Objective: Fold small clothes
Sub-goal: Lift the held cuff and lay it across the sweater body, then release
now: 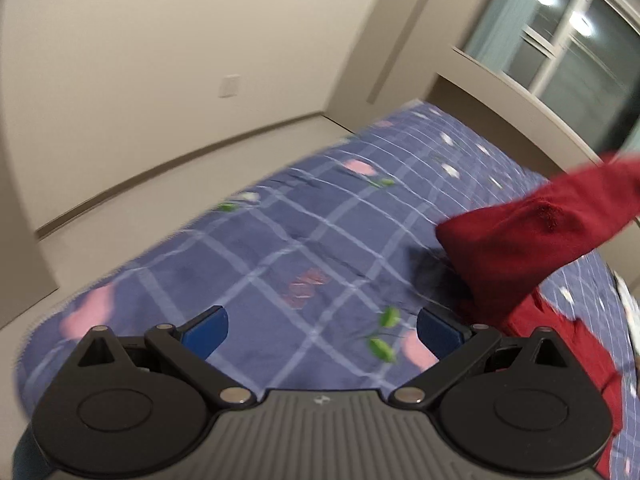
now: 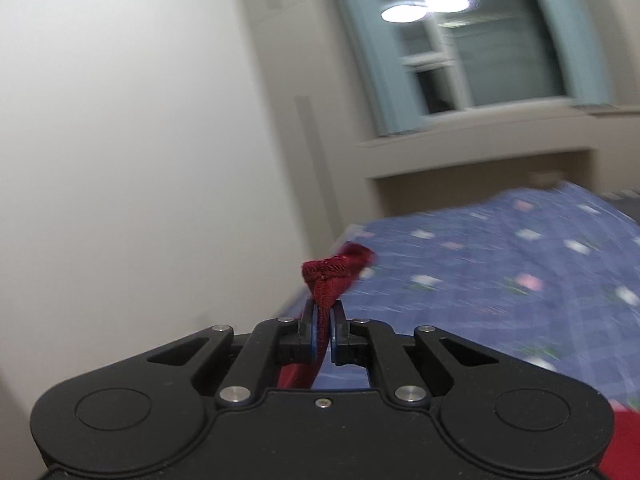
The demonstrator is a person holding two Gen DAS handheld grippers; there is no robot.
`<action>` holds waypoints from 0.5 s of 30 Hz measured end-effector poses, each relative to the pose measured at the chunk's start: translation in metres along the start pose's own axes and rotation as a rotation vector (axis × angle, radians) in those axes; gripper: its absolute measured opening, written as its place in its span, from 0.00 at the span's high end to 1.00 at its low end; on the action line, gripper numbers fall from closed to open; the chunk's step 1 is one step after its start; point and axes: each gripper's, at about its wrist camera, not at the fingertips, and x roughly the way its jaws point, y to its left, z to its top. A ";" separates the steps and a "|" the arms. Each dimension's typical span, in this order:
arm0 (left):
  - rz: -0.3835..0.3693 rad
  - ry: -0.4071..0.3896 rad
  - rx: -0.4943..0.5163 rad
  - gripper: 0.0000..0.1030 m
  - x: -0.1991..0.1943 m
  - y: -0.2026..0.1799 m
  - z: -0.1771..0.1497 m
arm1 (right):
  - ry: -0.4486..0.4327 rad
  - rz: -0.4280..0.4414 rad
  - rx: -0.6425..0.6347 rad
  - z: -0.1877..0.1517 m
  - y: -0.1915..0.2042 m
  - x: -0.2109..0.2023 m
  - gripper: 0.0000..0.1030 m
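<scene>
Right wrist | right hand-held gripper [image 2: 325,326] pinching bunched knit red garment [image 2: 336,270] | left hand-held gripper [image 1: 322,332] spread, empty

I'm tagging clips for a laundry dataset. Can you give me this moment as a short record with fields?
surface: bed with blue checked floral sheet
garment: red cloth, partly lifted off the sheet, the rest lying on it
left gripper: open, empty, above the sheet
right gripper: shut on a bunched edge of the red cloth
background: window, bare wall
image quality: motion blur in both views
</scene>
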 end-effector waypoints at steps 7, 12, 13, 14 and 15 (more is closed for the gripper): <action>-0.103 0.039 0.231 0.01 0.041 -0.091 -0.009 | 0.065 -0.118 0.089 -0.046 -0.073 0.002 0.95; -0.173 0.054 0.326 0.01 0.055 -0.139 -0.018 | 0.048 -0.109 0.080 -0.037 -0.082 0.008 0.95; -0.184 0.054 0.309 0.01 0.058 -0.143 -0.016 | 0.043 -0.108 0.076 -0.035 -0.083 0.007 0.95; -0.190 0.056 0.290 0.01 0.063 -0.147 -0.013 | 0.038 -0.109 0.076 -0.034 -0.085 0.000 0.95; -0.192 0.056 0.267 0.01 0.068 -0.149 -0.009 | 0.029 -0.112 0.077 -0.034 -0.087 -0.004 0.95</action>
